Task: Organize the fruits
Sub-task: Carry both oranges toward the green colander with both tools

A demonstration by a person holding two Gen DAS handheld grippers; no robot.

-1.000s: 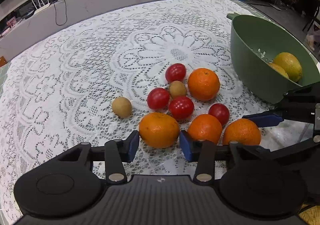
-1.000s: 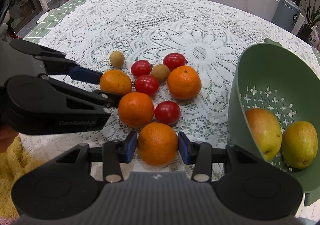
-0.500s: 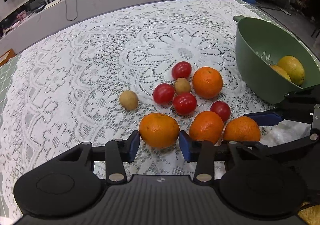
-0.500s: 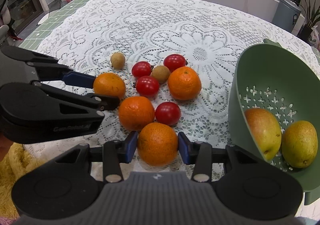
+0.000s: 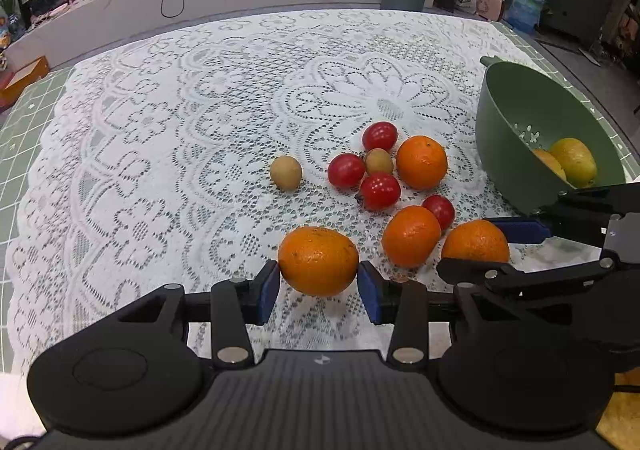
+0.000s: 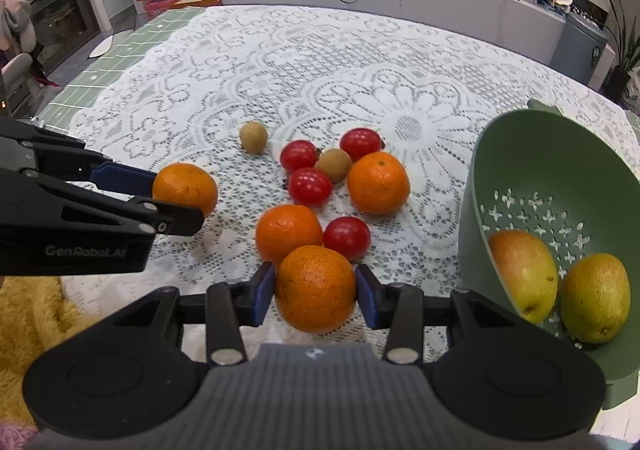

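oranges sit clamped in both: left gripper (image 5: 319, 285) holds one orange (image 5: 318, 260), right gripper (image 6: 315, 293) another orange (image 6: 315, 287), low centre of frame. carry each level into the green colander (image 6: 532, 154), right side, releasing low.

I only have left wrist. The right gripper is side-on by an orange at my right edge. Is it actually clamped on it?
Observer: Yes. In the right wrist view the right gripper has both blue pads pressed on the sides of the orange.
Operator: Bowl contents? The rim hides most of it for me.
Observer: The green bowl is tipped toward the fruit and holds two pieces. A yellow-red fruit and a yellow-green fruit lie side by side on the perforated wall.
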